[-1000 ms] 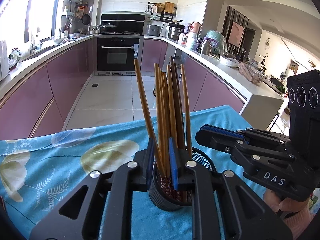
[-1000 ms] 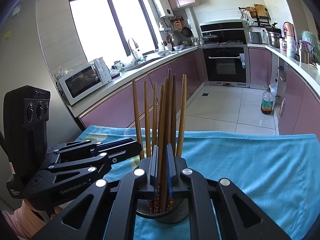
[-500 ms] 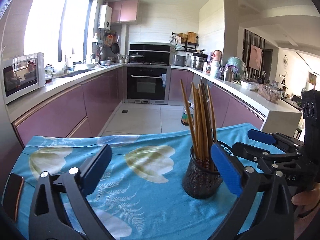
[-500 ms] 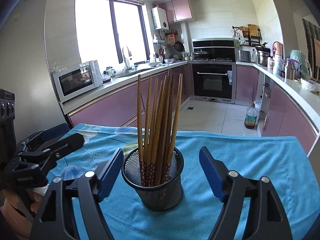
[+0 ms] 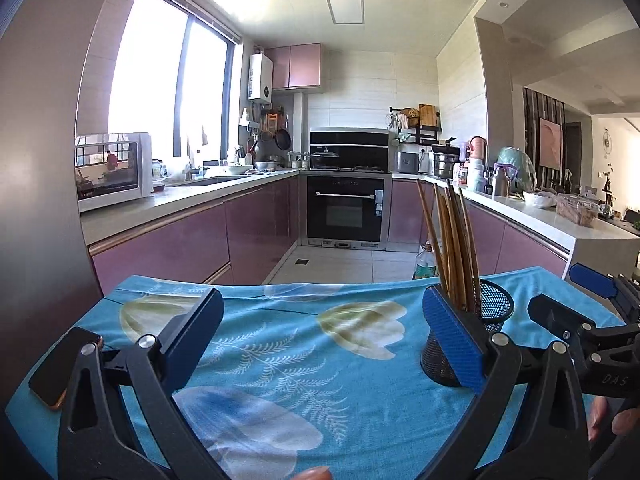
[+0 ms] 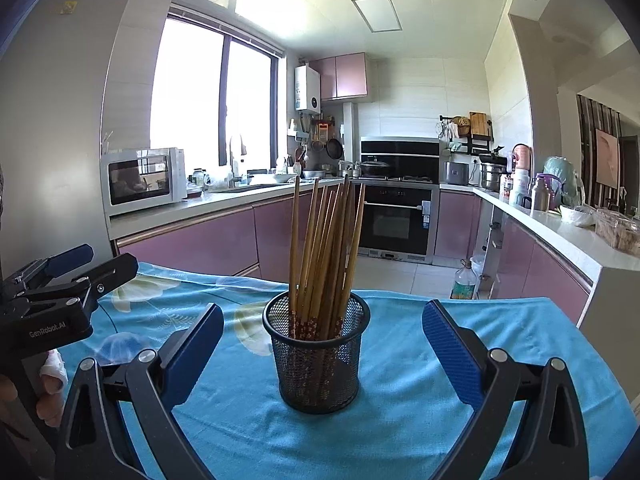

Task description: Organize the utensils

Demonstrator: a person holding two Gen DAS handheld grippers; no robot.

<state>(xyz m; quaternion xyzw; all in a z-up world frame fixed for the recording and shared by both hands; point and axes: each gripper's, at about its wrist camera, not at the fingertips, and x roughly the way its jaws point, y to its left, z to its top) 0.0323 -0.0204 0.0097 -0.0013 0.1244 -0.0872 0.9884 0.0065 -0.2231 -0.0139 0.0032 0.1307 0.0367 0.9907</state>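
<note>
Chopsticks (image 6: 326,256) stood bundled in a black mesh holder (image 6: 318,354), tips fanned upward, at the middle of your desk (image 6: 420,420), which was draped in a blue floral cloth. From your right wrist camera the holder sat upright between the two blue-padded fingers (image 6: 452,350) of your right gripper (image 6: 320,354), yet neither pad touched it: the fingers were spread wide, released, with cloth showing on both sides of the mesh.

Your left gripper (image 5: 322,338) was likewise released, its fingers (image 5: 192,334) held far apart over bare cloth. In that view the holder (image 5: 490,314) stood just behind the right-hand pad, partly hidden by it, with the chopsticks (image 5: 450,244) rising above; the pictures did not settle whether that pad touched the mesh. Your right gripper showed at the right edge of the same view, beside the holder.

A dark phone-like slab (image 5: 64,364) lay on the cloth near the left edge of the desk. Behind stood a kitchen with pink cabinets, a microwave (image 6: 142,180) and a built-in oven (image 6: 394,216).
</note>
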